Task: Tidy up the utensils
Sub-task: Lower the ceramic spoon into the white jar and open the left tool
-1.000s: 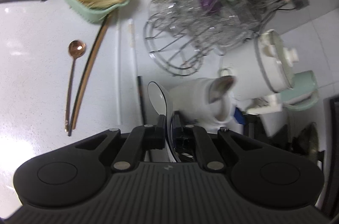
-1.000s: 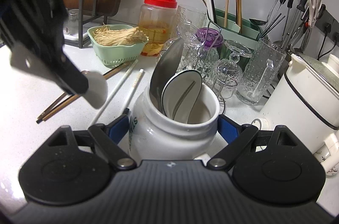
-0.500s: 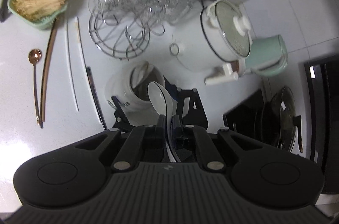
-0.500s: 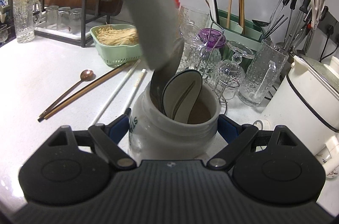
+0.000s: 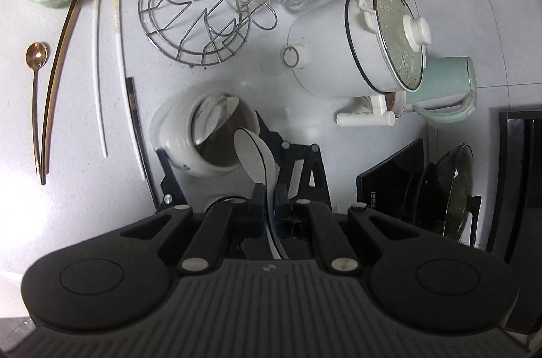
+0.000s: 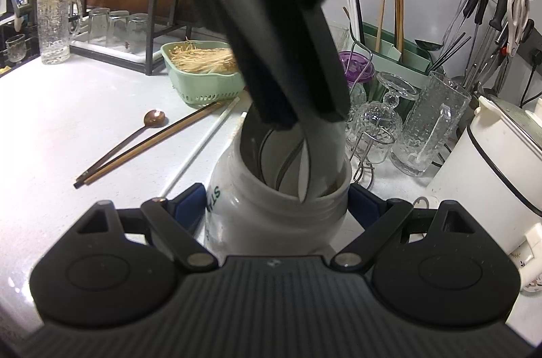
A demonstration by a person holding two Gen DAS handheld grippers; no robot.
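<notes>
white countertop (image 5: 210,80) carries everything, and the white jar (image 6: 271,215) stands in its middle. left of the jar the surface is open except for a copper spoon (image 5: 36,60), dark chopsticks (image 5: 57,80) and white chopsticks (image 5: 98,66) lying flat, apart from each other. behind the jar a wire rack (image 5: 193,22) with glasses stands near, and to the right of the jar a white cooker (image 5: 355,53) and a green kettle (image 5: 447,83) leave only a narrow gap. a green basket (image 6: 203,87) with noodles sits behind the jar to the left.

the right gripper (image 6: 277,202) is clamped on the jar, its blue pads pressing on both sides. the left gripper (image 5: 269,198) is closed on the handle of a white spoon (image 5: 254,151); the spoon bowl hangs over the jar mouth, partly inside the rim, where other spoons already stand.
</notes>
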